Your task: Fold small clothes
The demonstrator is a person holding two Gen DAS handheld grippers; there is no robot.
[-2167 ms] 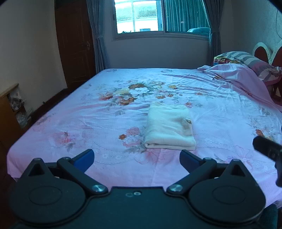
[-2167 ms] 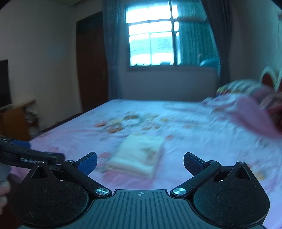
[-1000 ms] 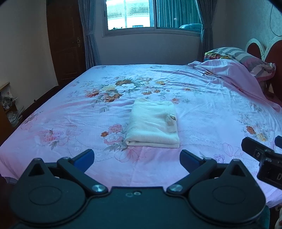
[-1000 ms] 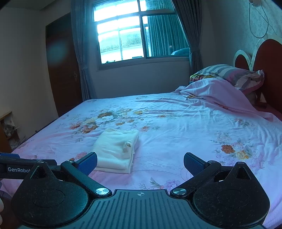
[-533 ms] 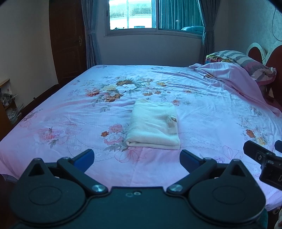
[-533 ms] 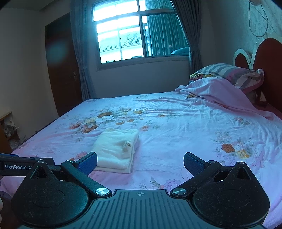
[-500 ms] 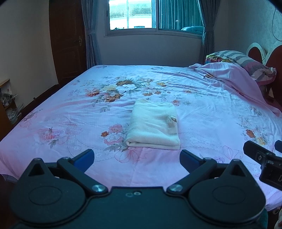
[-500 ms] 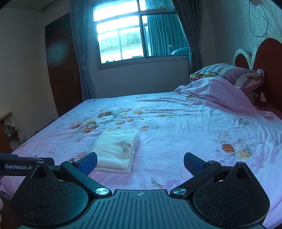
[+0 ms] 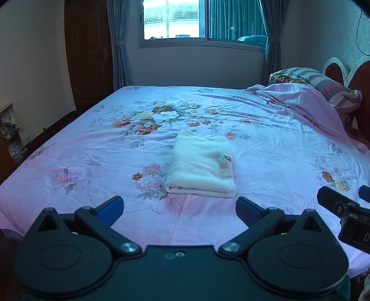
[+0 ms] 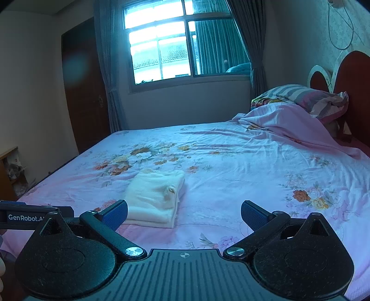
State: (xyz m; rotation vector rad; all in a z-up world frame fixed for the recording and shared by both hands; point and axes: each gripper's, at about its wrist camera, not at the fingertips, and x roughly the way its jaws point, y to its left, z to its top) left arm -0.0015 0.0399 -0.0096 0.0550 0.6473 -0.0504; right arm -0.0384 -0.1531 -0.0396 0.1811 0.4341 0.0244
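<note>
A cream garment (image 9: 201, 165), folded into a neat rectangle, lies on the pink floral bed sheet (image 9: 92, 148); it also shows in the right wrist view (image 10: 153, 198). My left gripper (image 9: 180, 208) is open and empty, held back from the bed's near edge in front of the garment. My right gripper (image 10: 183, 214) is open and empty, to the right of the garment and short of it. Part of the right gripper (image 9: 346, 217) shows at the right edge of the left view.
A bunched pink blanket (image 10: 289, 122) and a striped pillow (image 10: 307, 97) lie at the headboard (image 10: 349, 76) on the right. A window (image 9: 173, 20), curtains and a wooden door (image 9: 87, 53) are at the back. A low shelf (image 9: 9, 139) stands left.
Both grippers swung and settled over the first second, then hardly moved. The folded garment has not moved. Both stay open.
</note>
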